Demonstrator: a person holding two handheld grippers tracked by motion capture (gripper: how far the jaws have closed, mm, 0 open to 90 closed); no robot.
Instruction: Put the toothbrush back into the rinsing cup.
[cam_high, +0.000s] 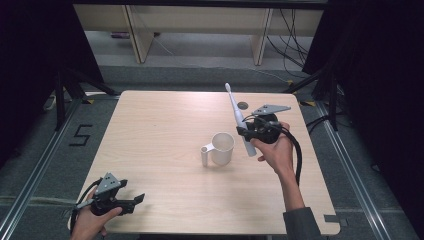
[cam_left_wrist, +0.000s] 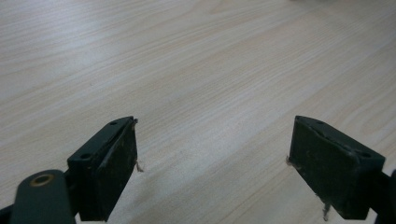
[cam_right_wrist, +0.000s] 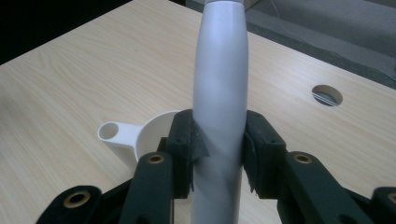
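A white electric toothbrush (cam_high: 239, 121) is held up in the air, brush head pointing up and away, with my right gripper (cam_high: 246, 132) shut on its thick handle (cam_right_wrist: 219, 116). Just left of it and below, a white cup (cam_high: 221, 148) with a hollow handle (cam_right_wrist: 112, 133) stands upright on the light wooden table (cam_high: 165, 130). My left gripper (cam_high: 139, 199) rests open low over the table's front left corner, jaws wide apart with bare wood (cam_left_wrist: 210, 140) between them.
A round cable hole (cam_high: 242, 105) sits in the tabletop near the far edge, behind the toothbrush. Beyond the table are wooden furniture legs (cam_high: 137, 35), loose cables on the floor and dark curtains at both sides.
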